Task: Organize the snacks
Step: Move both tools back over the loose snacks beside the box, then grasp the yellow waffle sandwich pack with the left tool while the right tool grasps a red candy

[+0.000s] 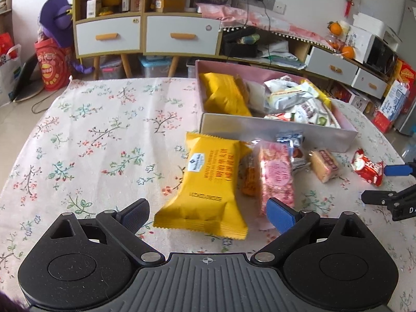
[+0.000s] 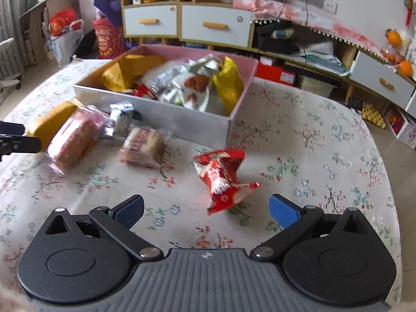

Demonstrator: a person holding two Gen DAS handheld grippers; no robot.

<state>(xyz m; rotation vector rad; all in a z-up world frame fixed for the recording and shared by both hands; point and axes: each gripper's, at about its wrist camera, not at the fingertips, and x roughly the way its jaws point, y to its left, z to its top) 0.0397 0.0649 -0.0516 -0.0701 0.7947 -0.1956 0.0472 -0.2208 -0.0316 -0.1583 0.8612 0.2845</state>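
A pink-lined box [image 1: 275, 131] [image 2: 182, 122] on the floral tablecloth holds a yellow pack and several small snacks. In front of it lie a large yellow snack pack [image 1: 208, 182], a pink-labelled cracker pack [image 1: 277, 174] [image 2: 74, 140], a silver wrapper [image 1: 290, 137] [image 2: 121, 119], a small tan biscuit [image 1: 325, 165] [image 2: 143, 147] and a red wrapper [image 1: 368, 169] [image 2: 223, 179]. My left gripper [image 1: 208, 214] is open, its fingers on either side of the yellow pack's near end. My right gripper [image 2: 206, 209] is open, just short of the red wrapper.
The round table's edge curves at left and right [image 2: 377, 156]. Behind it stand white-drawered cabinets [image 1: 145, 35], a low shelf with oranges [image 1: 335, 27], bags and boxes on the floor. My right gripper's fingers show at the right edge of the left wrist view [image 1: 390, 182].
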